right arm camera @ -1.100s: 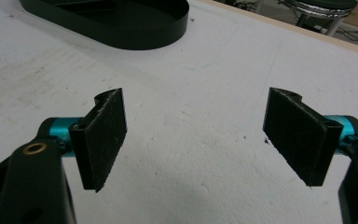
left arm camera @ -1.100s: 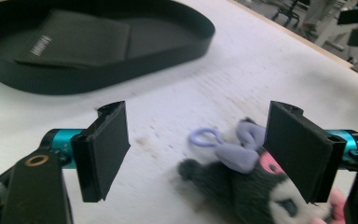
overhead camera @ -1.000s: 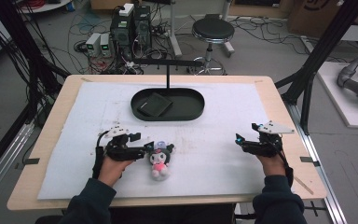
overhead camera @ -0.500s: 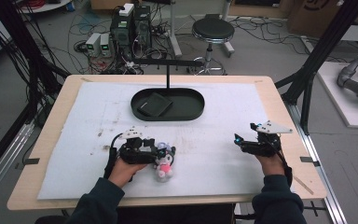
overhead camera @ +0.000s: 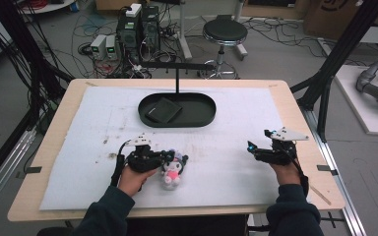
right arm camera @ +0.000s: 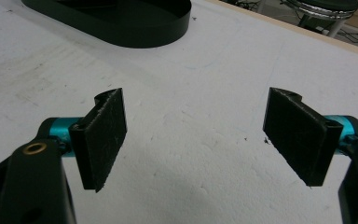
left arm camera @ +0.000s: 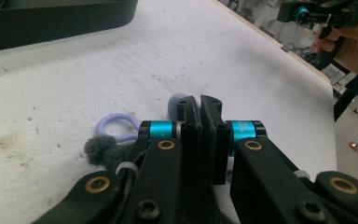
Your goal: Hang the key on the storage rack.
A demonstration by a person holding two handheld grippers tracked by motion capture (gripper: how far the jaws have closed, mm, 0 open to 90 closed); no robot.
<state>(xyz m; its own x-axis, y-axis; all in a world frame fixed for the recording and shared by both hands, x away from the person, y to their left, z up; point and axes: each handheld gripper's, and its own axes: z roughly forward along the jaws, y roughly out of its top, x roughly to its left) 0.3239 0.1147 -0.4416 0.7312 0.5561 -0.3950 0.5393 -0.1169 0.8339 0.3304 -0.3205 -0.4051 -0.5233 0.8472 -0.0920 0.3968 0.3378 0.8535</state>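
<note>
The plush toy (overhead camera: 171, 169), a small doll with a dark hood, white face and pink body, lies on the white foam sheet (overhead camera: 236, 128) that covers the tabletop, on the person's side of the black oval tray (overhead camera: 177, 109) and a little left of its middle. The left tongs (overhead camera: 170, 158) sit right at the toy's head. In the left gripper view their jaws have just been closing and now stand pressed together, with a pale lilac part of the toy (left arm camera: 177, 101) showing just past their tips and a lilac loop (left arm camera: 117, 125) and a grey fuzzy tuft (left arm camera: 98, 148) just left of them; whether a bit of the plush is pinched between the pads cannot be told. The right tongs (overhead camera: 252, 147) hover over bare foam well to the right of the tray's near end, apart from the toy, jaws spread wide with nothing between them (right arm camera: 193, 140). Inside the tray lies a flat dark square piece (overhead camera: 162, 110), toward its left half.
</note>
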